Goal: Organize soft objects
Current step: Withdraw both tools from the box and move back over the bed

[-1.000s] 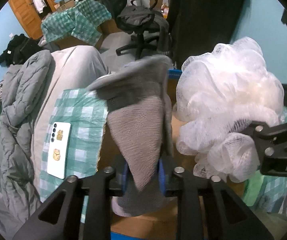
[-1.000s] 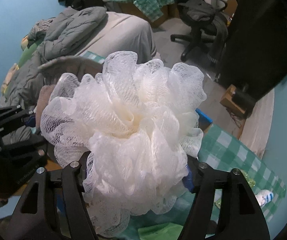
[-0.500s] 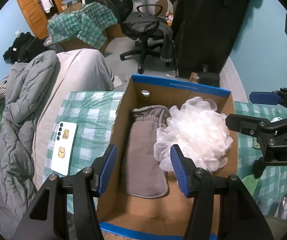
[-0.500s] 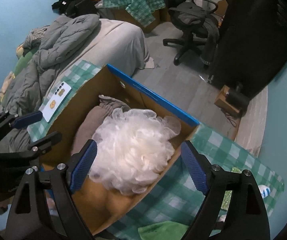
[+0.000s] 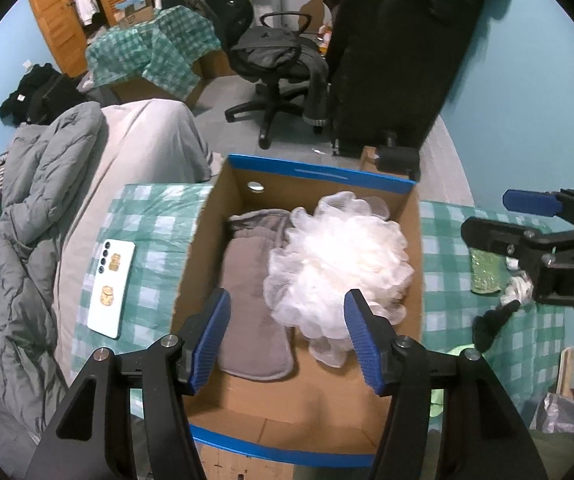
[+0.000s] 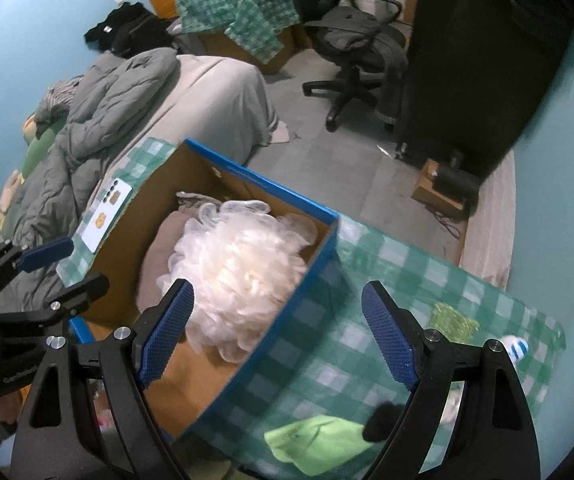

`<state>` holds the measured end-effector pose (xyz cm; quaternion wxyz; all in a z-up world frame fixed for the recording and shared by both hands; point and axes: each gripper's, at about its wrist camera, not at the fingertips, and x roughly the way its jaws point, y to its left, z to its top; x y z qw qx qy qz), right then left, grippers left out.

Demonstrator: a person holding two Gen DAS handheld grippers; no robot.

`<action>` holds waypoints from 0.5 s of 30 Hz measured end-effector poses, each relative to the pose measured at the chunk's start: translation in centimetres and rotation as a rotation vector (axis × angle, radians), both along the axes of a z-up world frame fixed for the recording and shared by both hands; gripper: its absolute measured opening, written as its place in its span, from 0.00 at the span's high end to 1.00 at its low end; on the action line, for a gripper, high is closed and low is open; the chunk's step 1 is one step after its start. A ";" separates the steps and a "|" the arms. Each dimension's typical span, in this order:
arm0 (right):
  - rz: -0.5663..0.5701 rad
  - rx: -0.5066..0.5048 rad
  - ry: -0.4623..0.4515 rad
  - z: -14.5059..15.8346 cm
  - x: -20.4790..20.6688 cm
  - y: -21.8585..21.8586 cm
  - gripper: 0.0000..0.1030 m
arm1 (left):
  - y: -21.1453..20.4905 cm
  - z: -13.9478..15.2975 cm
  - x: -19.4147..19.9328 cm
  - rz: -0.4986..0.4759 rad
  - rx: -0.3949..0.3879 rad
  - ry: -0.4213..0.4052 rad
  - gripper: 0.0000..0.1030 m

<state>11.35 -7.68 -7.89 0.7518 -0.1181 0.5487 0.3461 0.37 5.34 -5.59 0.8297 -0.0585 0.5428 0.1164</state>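
A cardboard box with blue edges [image 5: 319, 172] [image 6: 319, 256] stands on a green checked cloth. Inside lie a grey sock-like cloth [image 5: 251, 292] [image 6: 159, 252] and a white mesh bath puff [image 5: 343, 260] [image 6: 239, 264], side by side. My left gripper [image 5: 287, 332] is open and empty above the box's near side. My right gripper [image 6: 279, 336] is open and empty above the box's right edge; it also shows at the right of the left wrist view [image 5: 527, 224]. On the cloth right of the box lie a lime green cloth [image 6: 319, 444], a black item [image 6: 383, 420] and a green sponge [image 6: 453, 322].
A white phone [image 5: 111, 280] lies on the cloth left of the box. A bed with a grey quilt [image 5: 19, 208] is at the left. An office chair [image 5: 275, 64] and a black cabinet [image 5: 399, 48] stand on the floor beyond.
Both grippers opened and let go: the grey cloth and the white puff dropped into the box. Both grippers have since drawn back, and the right one moved right.
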 end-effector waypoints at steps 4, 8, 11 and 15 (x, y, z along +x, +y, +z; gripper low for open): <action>-0.037 -0.005 0.003 0.3 0.4 -2.3 0.16 | -1.5 0.1 0.2 -0.038 -0.005 0.008 0.42; -0.081 -0.015 0.005 0.6 0.9 -4.7 0.16 | -3.2 0.2 0.5 -0.079 -0.009 0.009 0.41; -0.117 -0.024 0.008 0.5 1.1 -6.7 0.16 | -4.4 0.2 0.8 -0.105 -0.014 0.011 0.41; -0.160 -0.031 0.014 0.5 1.3 -9.2 0.16 | -6.4 0.2 1.3 -0.157 -0.016 0.015 0.41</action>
